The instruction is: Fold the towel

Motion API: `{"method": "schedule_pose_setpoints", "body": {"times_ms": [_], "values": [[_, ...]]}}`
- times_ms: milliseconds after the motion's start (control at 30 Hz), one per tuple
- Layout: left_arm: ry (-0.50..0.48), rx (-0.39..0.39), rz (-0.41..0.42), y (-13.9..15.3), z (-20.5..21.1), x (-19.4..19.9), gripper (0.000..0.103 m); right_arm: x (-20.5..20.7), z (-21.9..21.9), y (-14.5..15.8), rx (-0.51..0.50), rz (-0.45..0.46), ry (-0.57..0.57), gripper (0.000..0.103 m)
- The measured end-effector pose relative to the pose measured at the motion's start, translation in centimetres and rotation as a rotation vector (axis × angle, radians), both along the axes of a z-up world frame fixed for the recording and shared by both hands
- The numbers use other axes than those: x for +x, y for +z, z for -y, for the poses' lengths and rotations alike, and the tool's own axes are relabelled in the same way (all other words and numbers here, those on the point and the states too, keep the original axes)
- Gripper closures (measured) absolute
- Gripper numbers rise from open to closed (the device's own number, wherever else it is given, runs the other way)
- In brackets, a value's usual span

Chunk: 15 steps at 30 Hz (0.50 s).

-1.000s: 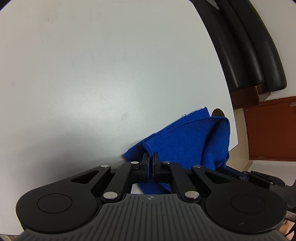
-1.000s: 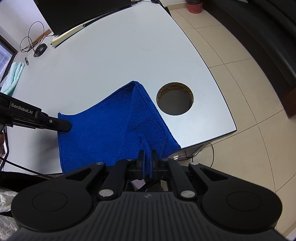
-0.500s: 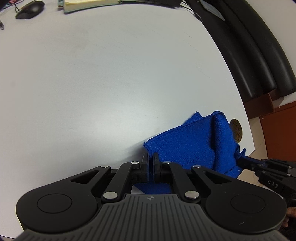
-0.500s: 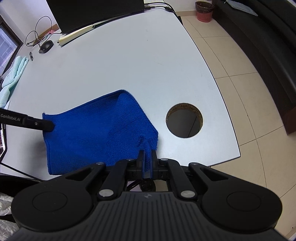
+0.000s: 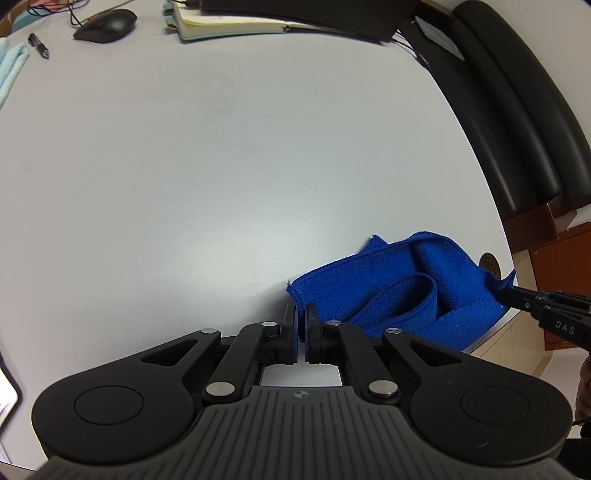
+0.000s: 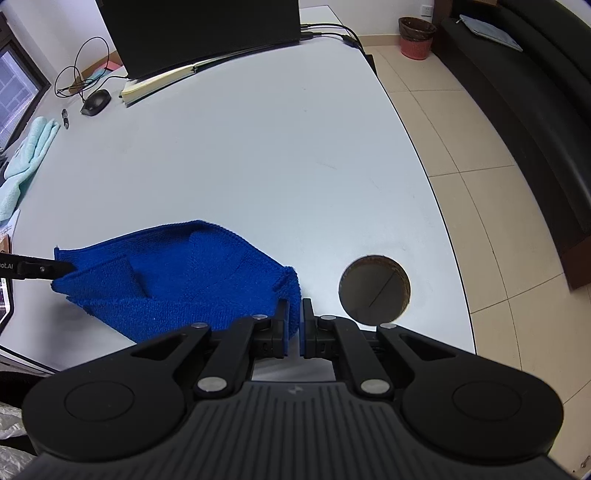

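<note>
The blue towel (image 6: pixel 177 280) stretches crosswise, sagging, between the left gripper (image 5: pixel 301 314) and right gripper (image 6: pixel 293 308), each pinching a corner; a cable hole (image 6: pixel 373 290) lies just beside it in the worktop (image 6: pixel 258 158).

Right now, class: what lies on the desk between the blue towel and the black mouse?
Nothing: in the right wrist view, bare white desk runs from the blue towel to the black mouse.

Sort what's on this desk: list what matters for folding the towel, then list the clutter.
In use: blue towel; left gripper; right gripper, each shut on a towel corner.

Lying about: mouse; notebook; monitor; light green cloth; cable hole.
</note>
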<state>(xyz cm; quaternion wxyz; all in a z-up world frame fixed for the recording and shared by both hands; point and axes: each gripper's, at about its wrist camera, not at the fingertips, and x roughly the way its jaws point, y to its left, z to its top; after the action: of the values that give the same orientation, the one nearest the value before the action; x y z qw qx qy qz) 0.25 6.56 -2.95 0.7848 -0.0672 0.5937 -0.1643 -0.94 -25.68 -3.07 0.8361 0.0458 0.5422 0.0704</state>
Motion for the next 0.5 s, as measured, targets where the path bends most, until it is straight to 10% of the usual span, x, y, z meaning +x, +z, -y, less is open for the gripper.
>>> {"method": "schedule_pose_setpoints", "body": {"times_ms": [500], "values": [[0.038,0.063,0.099,3.1,-4.8,-1.1,0.1,3.1,-0.7,2.1,-0.036,0.069,0.034,0.098]]}}
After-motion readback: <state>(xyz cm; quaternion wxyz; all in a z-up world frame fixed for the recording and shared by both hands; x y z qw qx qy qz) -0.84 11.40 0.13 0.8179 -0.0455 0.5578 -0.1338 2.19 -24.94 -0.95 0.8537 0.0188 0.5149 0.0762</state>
